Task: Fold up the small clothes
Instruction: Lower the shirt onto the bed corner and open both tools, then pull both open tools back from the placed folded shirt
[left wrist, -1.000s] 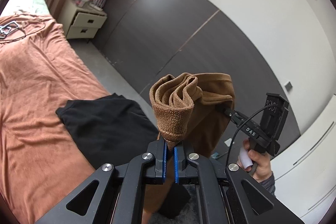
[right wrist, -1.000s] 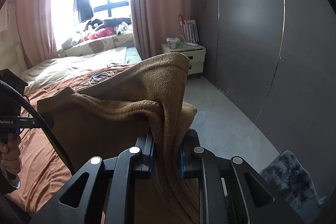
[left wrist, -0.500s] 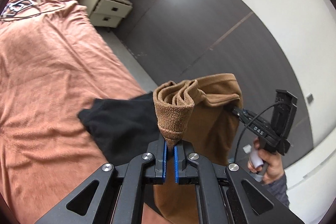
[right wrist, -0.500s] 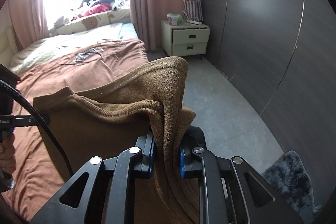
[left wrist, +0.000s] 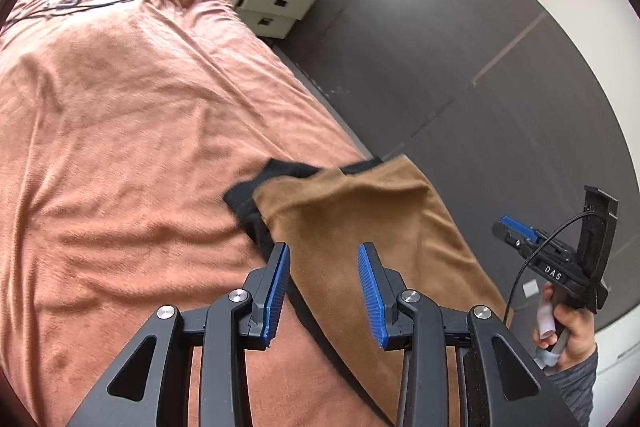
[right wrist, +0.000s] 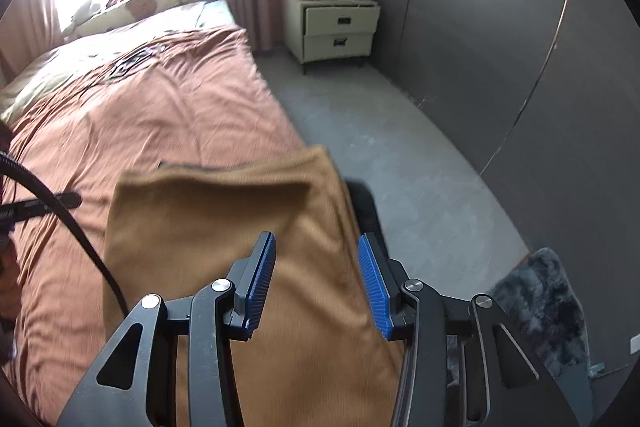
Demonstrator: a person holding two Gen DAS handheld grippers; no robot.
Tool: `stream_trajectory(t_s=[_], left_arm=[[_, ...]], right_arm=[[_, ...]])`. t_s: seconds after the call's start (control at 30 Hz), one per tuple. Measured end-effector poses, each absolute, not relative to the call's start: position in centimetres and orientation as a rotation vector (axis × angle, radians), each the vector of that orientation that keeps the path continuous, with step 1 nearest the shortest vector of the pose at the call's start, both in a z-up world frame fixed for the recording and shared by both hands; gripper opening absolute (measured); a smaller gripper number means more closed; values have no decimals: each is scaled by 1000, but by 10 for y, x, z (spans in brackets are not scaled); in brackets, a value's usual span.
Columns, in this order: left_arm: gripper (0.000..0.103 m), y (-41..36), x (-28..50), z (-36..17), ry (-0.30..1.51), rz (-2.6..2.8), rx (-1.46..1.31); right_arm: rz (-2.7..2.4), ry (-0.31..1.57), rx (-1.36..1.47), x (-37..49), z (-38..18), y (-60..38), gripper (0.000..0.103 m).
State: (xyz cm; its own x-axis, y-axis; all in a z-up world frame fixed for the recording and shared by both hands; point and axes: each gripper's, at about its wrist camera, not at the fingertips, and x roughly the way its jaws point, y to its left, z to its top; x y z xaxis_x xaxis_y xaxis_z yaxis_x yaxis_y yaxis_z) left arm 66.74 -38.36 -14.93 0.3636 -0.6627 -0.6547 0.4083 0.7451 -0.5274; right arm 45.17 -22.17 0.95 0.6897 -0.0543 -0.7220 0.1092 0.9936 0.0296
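Holding: nothing in either tool
Left tool [left wrist: 323, 254]: my fingers spread apart, over the cloth
Right tool [right wrist: 316, 247]: likewise spread apart
Brown garment [left wrist: 360, 227]: lying at the bed's [left wrist: 120, 127] right edge, atop a black garment [left wrist: 248, 199]

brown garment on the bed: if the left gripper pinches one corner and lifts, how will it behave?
The brown garment is probably floppy: its far edge buckles and it drapes over the black garment. A one-corner lift would likely let the rest hang and unfold. Its matte, fuzzy surface suggests the ribbed blue pads would hold it without slip.
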Motion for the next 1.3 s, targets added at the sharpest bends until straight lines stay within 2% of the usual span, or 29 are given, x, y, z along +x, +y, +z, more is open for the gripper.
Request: stream_trajectory(t_s=[0.33, 0.47, 0.57, 0.83, 0.97, 1.3], left_arm=[[38, -425, 622, -176, 1069, -761, -167], [38, -440, 604, -191, 1116, -756, -108], [38, -450, 593, -201, 1131, -725, -42], [39, -452, 562, -205, 1178, -747, -6], [39, -448, 541, -205, 1198, -760, 4], [42, -415, 493, -173, 1148, -749, 6]], right_arm=[[-69, 850, 100, 396, -3, -210, 28], [-105, 882, 132, 349, -16, -251, 28], [-164, 907, 163, 353, -39, -281, 25], [-189, 884, 217, 342, -30, -250, 29], [-168, 909, 181, 325, -33, -232, 39], [-202, 932, 228, 295, -32, -227, 39]])
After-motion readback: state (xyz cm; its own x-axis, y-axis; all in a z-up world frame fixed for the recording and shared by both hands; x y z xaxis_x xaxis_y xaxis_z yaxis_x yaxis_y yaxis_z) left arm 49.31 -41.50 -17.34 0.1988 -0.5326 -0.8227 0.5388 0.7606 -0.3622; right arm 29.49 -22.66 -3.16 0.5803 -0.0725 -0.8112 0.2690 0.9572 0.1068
